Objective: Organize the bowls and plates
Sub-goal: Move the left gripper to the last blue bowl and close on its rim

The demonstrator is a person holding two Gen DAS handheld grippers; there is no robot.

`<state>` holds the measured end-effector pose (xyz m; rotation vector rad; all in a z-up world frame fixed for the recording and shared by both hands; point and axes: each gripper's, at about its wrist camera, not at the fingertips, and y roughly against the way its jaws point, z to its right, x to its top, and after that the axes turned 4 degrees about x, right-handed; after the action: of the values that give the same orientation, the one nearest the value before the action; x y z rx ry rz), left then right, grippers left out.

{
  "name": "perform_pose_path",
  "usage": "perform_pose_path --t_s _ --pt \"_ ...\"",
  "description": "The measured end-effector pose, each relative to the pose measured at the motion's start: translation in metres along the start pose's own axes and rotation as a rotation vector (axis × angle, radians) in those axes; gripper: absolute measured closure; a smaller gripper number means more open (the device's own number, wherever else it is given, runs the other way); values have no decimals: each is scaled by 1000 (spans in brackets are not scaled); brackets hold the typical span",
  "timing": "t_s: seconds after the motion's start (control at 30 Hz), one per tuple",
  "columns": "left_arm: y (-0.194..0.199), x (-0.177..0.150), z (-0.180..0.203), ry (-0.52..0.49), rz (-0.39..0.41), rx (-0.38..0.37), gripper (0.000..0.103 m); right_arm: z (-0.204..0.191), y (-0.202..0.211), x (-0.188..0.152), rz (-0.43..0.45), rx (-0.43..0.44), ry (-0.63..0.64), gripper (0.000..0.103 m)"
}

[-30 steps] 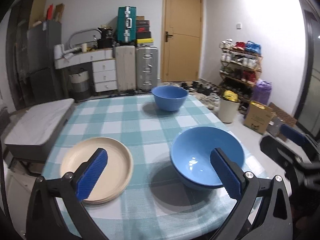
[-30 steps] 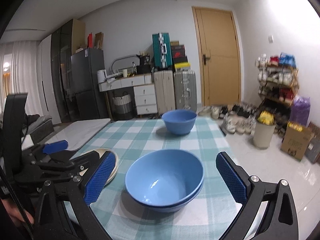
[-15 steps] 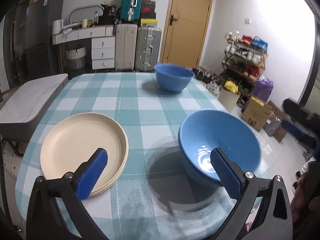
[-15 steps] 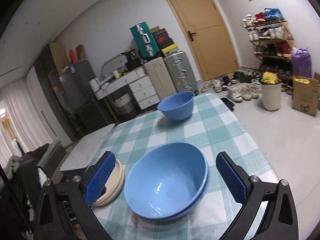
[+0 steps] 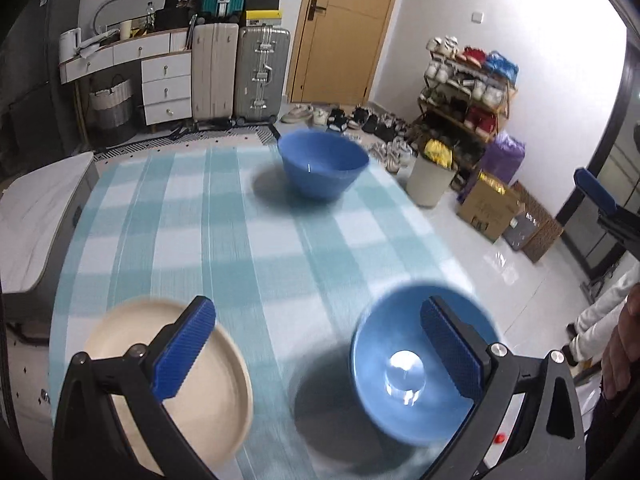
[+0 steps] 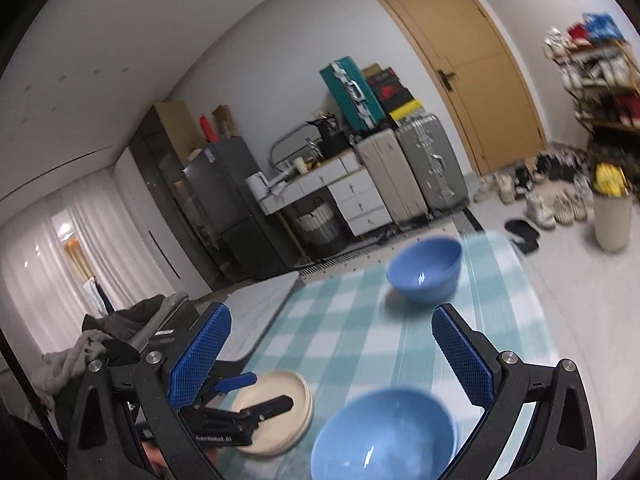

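Left gripper [image 5: 316, 354] fingers spread wide, empty. Right gripper [image 6: 330, 358] same.

Cream round plates [image 5: 208, 392] stacked lower left on checked teal-white table [image 5: 224, 240]. Large blue plastic bowl [image 5: 384, 364] lower right. Second blue bowl [image 5: 323, 168] upper centre, well apart.

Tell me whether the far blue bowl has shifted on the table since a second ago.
No. The far blue bowl sits near the far edge of the checked tablecloth as before; only the cameras moved, rising and tilting, so its place in each picture changed.
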<state>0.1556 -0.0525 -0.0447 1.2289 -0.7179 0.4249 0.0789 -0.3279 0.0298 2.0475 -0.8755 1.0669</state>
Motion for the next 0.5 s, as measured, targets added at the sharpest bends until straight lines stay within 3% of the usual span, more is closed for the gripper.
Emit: perform_pose_path --t_s 0.1,0.17,0.27,0.4,0.5 --pt "-9 33 -5 9 -20 -19 0 17 -16 34 -12 18 -68 1" --pt "-19 55 -8 13 -18 -13 0 32 -34 56 -41 -19 -90 1" --pt "-43 82 -10 28 -21 83 0 61 -77 77 -136 -48 -99 1" --pt "-85 105 -8 7 -81 86 0 121 -144 82 -330 -95 -259 1" --pt "-118 118 -7 9 -170 91 0 151 -175 75 -417 -140 -307 1"
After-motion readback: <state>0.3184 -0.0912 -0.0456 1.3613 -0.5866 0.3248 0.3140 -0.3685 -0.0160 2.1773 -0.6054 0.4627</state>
